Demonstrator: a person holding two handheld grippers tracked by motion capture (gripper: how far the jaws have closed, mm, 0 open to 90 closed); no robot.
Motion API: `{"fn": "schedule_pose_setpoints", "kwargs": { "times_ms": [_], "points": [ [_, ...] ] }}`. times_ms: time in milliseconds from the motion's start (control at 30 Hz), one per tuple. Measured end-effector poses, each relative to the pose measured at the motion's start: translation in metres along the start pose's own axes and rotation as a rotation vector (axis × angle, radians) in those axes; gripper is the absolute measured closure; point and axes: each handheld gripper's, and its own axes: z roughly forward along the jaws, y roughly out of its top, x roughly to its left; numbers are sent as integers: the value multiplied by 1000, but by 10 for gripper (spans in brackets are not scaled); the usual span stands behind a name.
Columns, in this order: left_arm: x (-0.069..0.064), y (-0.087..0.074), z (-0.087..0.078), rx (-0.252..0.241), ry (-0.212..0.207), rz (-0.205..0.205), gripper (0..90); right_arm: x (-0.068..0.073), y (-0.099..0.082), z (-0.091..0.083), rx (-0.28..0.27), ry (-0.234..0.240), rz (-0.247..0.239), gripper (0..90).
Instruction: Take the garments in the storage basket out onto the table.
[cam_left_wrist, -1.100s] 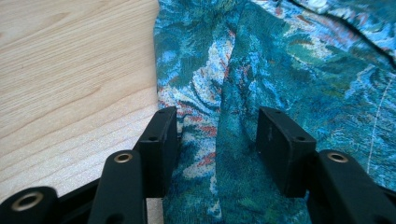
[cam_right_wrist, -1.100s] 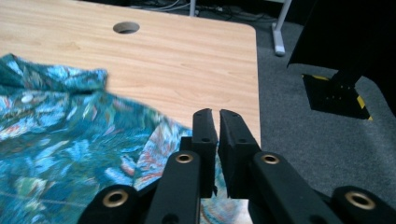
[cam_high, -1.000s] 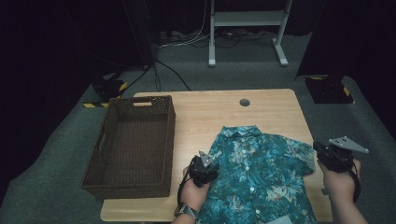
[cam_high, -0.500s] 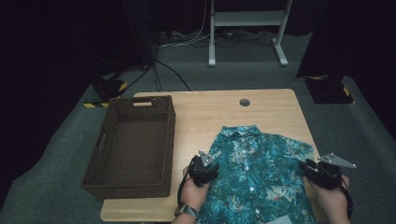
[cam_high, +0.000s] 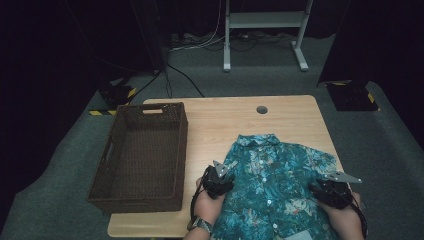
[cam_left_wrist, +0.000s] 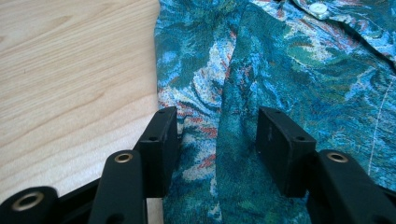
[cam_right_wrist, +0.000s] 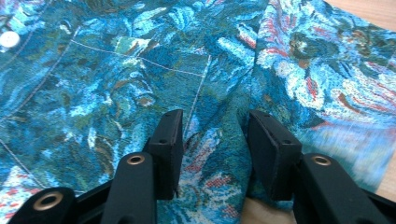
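Wooden table (cam_high: 235, 120); shirt (cam_high: 275, 190) between left hand-held gripper (cam_high: 218, 176), right hand-held gripper (cam_high: 320, 186)

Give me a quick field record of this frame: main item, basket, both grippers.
item: floral shirt, spread flat, buttoned, collar away from the person
surface: wooden table
basket: brown wicker basket, left of shirt, nothing in it
left gripper: at shirt's left edge, jaws apart, a cloth ridge between them
right gripper: at shirt's right side, jaws have just been opening, astride the cloth
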Motion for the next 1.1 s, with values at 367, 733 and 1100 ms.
{"fn": "schedule_pose_setpoints", "kwargs": {
  "times_ms": [367,733,1100],
  "points": [
    [14,17,20,2,8,-10,466,-22,19,20,4,-30,-4,537],
    [27,37,42,11,21,-18,442,-38,39,39,9,-41,7,528],
    [27,43,37,-2,8,-65,442,-27,40,23,-26,-34,3,443]
  ]
}}
